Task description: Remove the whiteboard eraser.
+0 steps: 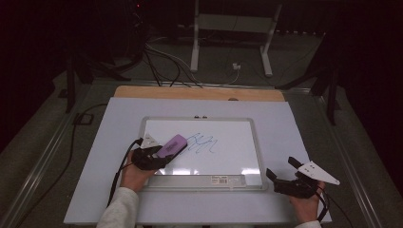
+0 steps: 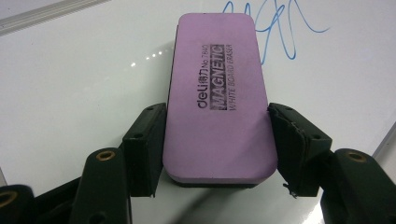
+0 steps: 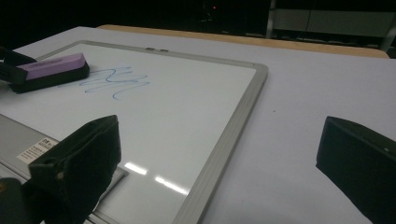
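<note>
A purple whiteboard eraser (image 1: 172, 145) (image 2: 217, 93) (image 3: 52, 70) lies flat on the whiteboard (image 1: 228, 161) (image 3: 187, 121), just left of a blue scribble (image 1: 203, 143) (image 2: 275, 28) (image 3: 112, 80). My left gripper (image 1: 159, 154) (image 2: 217, 149) is shut on the eraser's near end, one jaw on each long side. My right gripper (image 1: 281, 170) (image 3: 219, 154) stands open beyond the board's lower right corner, above the bare tabletop, with nothing between its jaws.
The board sits mid-table on a pale sheet (image 1: 294, 128), with a wooden edge (image 1: 199, 93) behind it. A white stand (image 1: 230, 28) and cables (image 1: 161, 61) are on the floor beyond. A label (image 1: 227, 179) marks the board's front frame.
</note>
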A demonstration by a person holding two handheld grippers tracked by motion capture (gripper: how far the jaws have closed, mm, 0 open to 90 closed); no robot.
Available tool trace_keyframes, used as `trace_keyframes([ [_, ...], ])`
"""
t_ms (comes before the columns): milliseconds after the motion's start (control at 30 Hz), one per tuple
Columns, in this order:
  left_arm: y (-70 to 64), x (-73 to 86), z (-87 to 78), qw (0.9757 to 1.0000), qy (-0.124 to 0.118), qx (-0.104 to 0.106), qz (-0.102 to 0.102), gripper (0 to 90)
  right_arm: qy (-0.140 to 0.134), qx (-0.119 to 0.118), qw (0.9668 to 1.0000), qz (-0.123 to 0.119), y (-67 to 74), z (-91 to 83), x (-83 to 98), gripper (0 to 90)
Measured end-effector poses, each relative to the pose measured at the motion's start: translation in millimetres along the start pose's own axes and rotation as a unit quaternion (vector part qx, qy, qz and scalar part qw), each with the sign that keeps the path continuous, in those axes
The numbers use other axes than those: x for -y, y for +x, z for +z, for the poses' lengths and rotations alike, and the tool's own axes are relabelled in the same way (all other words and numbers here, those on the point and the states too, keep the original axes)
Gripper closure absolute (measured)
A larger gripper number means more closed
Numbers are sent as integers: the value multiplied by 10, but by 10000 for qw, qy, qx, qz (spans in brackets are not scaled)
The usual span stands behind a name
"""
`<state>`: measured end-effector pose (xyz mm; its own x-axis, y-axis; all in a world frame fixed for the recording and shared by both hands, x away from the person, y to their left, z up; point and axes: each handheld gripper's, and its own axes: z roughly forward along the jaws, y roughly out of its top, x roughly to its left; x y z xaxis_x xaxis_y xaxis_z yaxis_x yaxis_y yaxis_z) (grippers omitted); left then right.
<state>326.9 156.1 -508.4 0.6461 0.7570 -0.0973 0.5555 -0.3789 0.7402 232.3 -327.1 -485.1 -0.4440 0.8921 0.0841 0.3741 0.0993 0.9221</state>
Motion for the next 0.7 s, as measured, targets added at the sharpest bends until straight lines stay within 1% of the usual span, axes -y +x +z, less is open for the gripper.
trace_keyframes([
  [133, -7, 5, 16, 10000, 50, 13, -25, 407, -3, 1, 10000, 6, -9, -1, 1, 1],
  [167, -12, 8, 25, 10000, 78, -16, -16, 386, -5, 2, 10000, 1, -13, 0, 1, 1],
  [200, -15, 9, 30, 9999, 89, -46, -18, 386, -5, 2, 10000, 1, -13, 0, 1, 1],
  [300, -13, 2, 24, 9999, -16, -88, -102, 335, 5, -2, 10000, -2, -15, 1, 4, 1],
  [500, 9, -71, -6, 9992, -178, -209, -305, 164, 5, -3, 10000, -14, -8, 2, 3, 1],
  [600, 27, -123, -19, 9983, -298, -241, -439, 150, 8, -2, 10000, -14, -5, 7, 4, 1],
  [700, 34, -158, -14, 9978, -369, -231, -505, 146, 18, -1, 10000, -11, -5, 10, 5, 1],
])
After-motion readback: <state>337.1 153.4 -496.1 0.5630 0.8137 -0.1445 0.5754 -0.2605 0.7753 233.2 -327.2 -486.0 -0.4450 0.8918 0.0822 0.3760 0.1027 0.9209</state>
